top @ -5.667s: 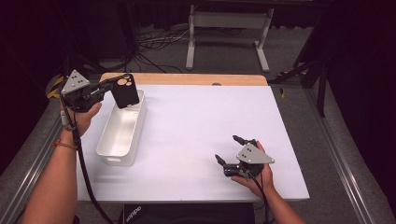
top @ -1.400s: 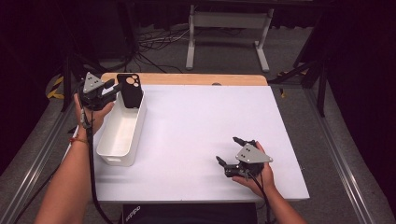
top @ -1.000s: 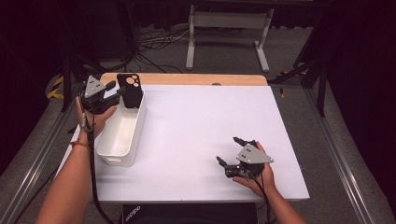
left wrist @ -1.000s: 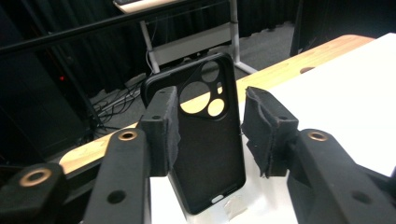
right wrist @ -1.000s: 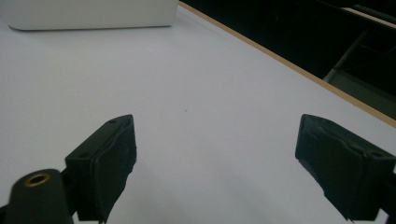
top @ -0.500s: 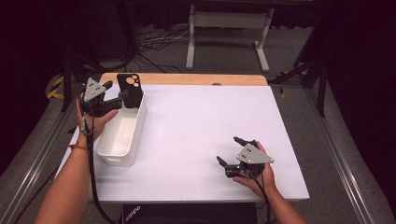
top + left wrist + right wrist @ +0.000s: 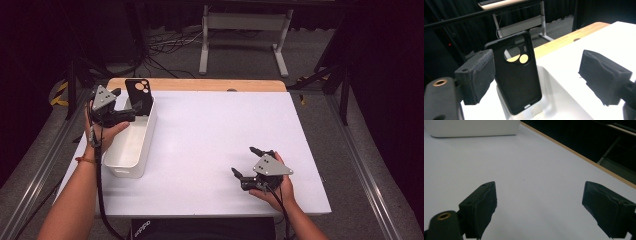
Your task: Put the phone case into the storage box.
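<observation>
phone case released upright in the white bin

the black phone case (image 7: 516,75) stands on end in the far end of the white bin (image 7: 131,145), leaning against its far wall, camera cut-out uppermost. the left gripper (image 7: 121,106) sits level at the bin's far left rim; its jaws have just been opening and now stand wide, one pad (image 7: 475,75) just beside the case, the other well apart. the right gripper (image 7: 247,162) rests on the white table (image 7: 215,125) near its front edge, jaws spread wide with nothing between them.
</observation>
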Motion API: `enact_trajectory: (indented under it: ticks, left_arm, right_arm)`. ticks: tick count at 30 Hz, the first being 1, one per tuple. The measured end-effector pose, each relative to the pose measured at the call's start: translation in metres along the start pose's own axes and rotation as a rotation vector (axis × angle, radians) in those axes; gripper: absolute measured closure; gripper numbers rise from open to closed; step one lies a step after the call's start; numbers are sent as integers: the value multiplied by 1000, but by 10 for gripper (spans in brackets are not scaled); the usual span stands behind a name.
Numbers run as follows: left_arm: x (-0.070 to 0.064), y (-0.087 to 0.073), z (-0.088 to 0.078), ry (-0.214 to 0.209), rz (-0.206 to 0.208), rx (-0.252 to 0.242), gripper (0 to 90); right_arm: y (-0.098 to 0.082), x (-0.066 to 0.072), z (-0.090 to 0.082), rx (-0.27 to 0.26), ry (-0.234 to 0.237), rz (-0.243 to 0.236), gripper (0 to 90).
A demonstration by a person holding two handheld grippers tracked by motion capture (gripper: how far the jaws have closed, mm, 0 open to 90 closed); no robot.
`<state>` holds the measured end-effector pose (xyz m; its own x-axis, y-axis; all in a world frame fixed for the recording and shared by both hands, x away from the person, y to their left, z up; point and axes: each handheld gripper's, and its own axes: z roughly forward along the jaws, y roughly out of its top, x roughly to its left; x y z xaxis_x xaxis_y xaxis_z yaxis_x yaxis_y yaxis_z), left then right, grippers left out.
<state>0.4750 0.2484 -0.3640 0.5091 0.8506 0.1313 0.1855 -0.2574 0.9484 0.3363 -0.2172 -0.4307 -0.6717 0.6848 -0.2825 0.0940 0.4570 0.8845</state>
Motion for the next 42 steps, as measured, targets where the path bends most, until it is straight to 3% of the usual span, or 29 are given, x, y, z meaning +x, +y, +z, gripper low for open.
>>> enact_trajectory:
  ticks: [14, 17, 30, 42]
  left_arm:
    - [-8, 1, -6, -41, 15, -23, 37]
    - [-11, 0, -8, -78, 22, -28, 27]
    - [-20, 6, -22, -79, 52, -62, 53]
    - [-40, 13, -38, -128, 105, -123, 53]
  right_arm:
    - [0, 1, 1, 2, 3, -2, 134]
    - [0, 0, 0, 1, 1, 1, 134]
    - [0, 1, 0, -1, -8, -2, 133]
    - [1, 2, 0, -1, -6, -7, 132]
